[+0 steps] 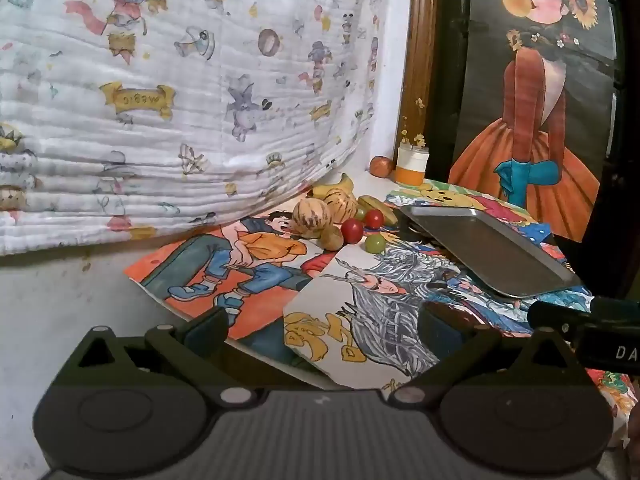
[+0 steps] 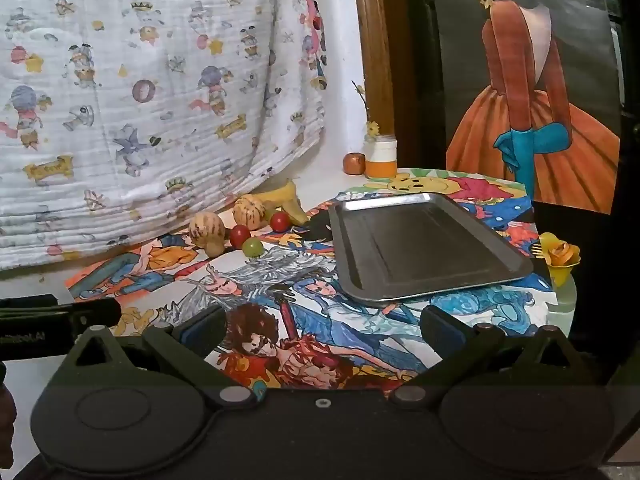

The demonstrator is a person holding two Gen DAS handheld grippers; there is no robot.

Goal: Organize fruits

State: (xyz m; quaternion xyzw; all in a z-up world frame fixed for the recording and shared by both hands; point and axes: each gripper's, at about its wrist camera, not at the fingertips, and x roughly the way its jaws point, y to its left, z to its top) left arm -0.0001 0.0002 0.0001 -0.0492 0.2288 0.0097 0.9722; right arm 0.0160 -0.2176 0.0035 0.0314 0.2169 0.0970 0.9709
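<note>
A heap of fruit lies on cartoon posters: two striped melons (image 1: 311,217) (image 2: 207,229), bananas (image 1: 336,189) (image 2: 285,196), two red fruits (image 1: 352,230) (image 2: 240,236), a green grape (image 1: 374,243) (image 2: 253,247) and a small brown fruit (image 1: 331,237) (image 2: 215,247). To the right of the heap sits a bare metal tray (image 1: 486,254) (image 2: 424,246). My left gripper (image 1: 320,332) is open with nothing between its fingers, well short of the fruit. My right gripper (image 2: 322,330) is open too, just before the tray's near edge. Each gripper's tip shows at the edge of the other's view.
A printed quilt (image 1: 180,100) hangs behind the fruit. At the back stand an orange-and-white jar (image 1: 410,166) (image 2: 382,160) and a round orange ornament (image 1: 381,166) (image 2: 354,163). A painting of a figure in an orange skirt (image 1: 524,120) leans at right. A yellow paper flower (image 2: 560,258) sits beside the tray.
</note>
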